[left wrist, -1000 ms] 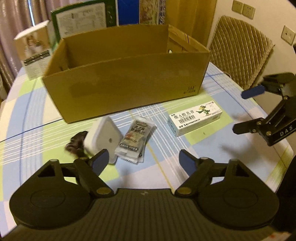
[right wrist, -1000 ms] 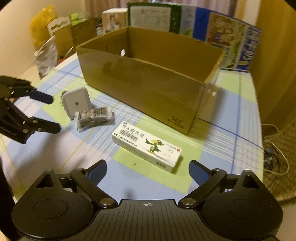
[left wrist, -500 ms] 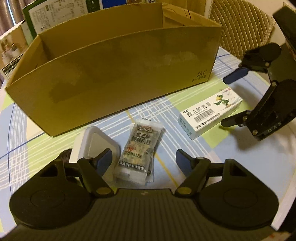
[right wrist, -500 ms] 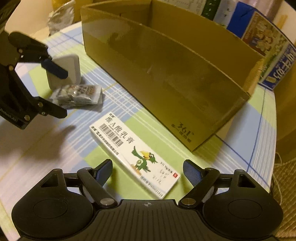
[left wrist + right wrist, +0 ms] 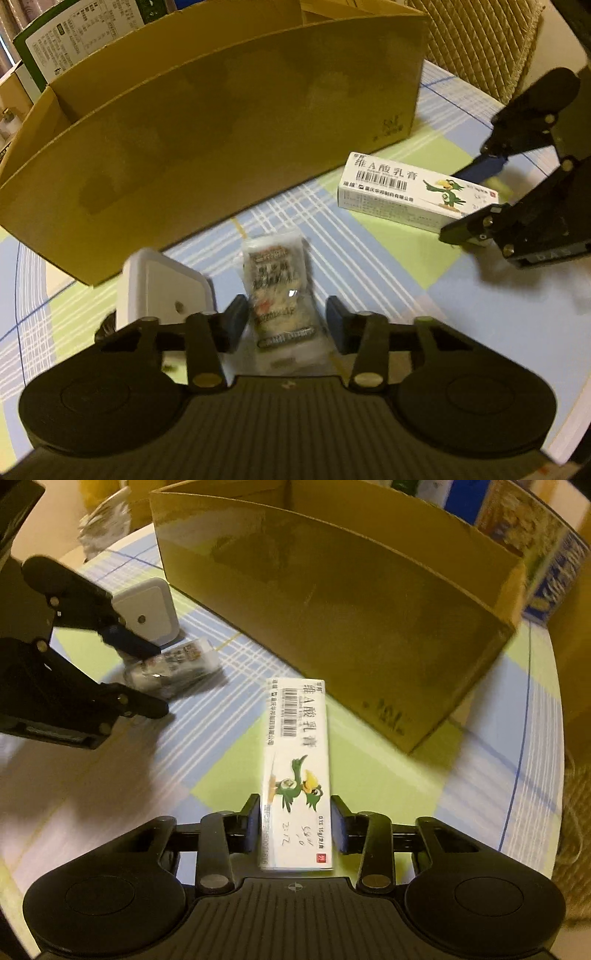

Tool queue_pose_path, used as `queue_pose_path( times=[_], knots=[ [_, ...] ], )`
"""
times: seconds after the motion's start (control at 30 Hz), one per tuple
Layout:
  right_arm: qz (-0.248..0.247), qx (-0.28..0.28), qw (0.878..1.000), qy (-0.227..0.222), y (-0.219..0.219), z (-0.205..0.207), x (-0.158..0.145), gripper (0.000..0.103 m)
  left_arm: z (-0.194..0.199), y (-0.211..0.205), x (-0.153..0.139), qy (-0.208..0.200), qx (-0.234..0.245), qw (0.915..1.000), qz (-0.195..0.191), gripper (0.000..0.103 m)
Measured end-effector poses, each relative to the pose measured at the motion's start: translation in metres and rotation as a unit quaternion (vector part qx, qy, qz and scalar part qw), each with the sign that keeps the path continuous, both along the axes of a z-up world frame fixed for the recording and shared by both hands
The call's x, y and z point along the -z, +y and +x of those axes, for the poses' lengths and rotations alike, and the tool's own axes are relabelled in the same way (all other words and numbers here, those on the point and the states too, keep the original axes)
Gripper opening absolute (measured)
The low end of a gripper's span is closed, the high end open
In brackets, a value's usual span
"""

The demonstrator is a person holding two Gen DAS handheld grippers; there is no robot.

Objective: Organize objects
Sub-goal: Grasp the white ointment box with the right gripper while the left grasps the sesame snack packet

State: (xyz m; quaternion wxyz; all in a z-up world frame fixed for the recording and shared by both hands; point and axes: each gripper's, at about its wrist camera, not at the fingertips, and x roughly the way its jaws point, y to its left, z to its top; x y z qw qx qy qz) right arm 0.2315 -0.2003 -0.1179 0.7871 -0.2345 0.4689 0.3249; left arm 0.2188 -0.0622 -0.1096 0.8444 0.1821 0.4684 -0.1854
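Note:
A clear snack packet (image 5: 279,280) with dark print lies on the checked tablecloth, and my left gripper (image 5: 286,325) is shut on its sides. To its left, a white square device (image 5: 159,288) leans just outside my left finger. My right gripper (image 5: 297,825) is shut on the near end of a long white ointment box (image 5: 295,746) printed with a green bird. An open cardboard box (image 5: 221,129) stands right behind both items. The right wrist view also shows the packet (image 5: 177,668) and the device (image 5: 147,609).
Printed cartons (image 5: 81,33) stand behind the cardboard box at the back left. A quilted chair back (image 5: 476,40) is beyond the table's far right edge. The rounded table edge (image 5: 554,709) runs close by on the right.
Both grippers have moved forward and down to the table. The left closed on the packet and the right closed on the ointment box, which now points lengthwise away from the right camera.

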Motion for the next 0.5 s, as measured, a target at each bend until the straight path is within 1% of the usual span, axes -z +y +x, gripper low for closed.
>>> queue_pose_path(
  times=[0.07, 0.17, 0.27, 0.33, 0.4, 0.5],
  knots=[
    [0.008, 0.021, 1.000, 0.011, -0.003, -0.011, -0.002, 0.036, -0.008, -0.001, -0.001, 0.000, -0.003, 1.0000, -0.001, 0.035],
    [0.017, 0.056, 0.998, 0.023, -0.007, -0.028, -0.004, 0.036, -0.024, 0.000, -0.002, 0.001, -0.017, 0.9997, -0.015, 0.033],
    [0.043, 0.111, 0.992, 0.044, -0.016, -0.047, -0.007, 0.036, -0.047, 0.003, -0.004, 0.002, -0.033, 0.9989, -0.032, 0.033],
    [0.053, 0.134, 0.988, 0.049, -0.020, -0.060, -0.009, 0.036, -0.067, 0.005, -0.004, 0.001, -0.048, 0.9979, -0.043, 0.033],
    [0.067, 0.150, 0.985, 0.051, -0.023, -0.076, -0.011, 0.036, -0.083, 0.008, -0.004, 0.001, -0.063, 0.9967, -0.051, 0.033],
    [0.076, 0.156, 0.984, 0.048, -0.025, -0.095, -0.012, 0.036, -0.099, 0.017, -0.006, 0.003, -0.088, 0.9938, -0.068, 0.034]
  ],
)
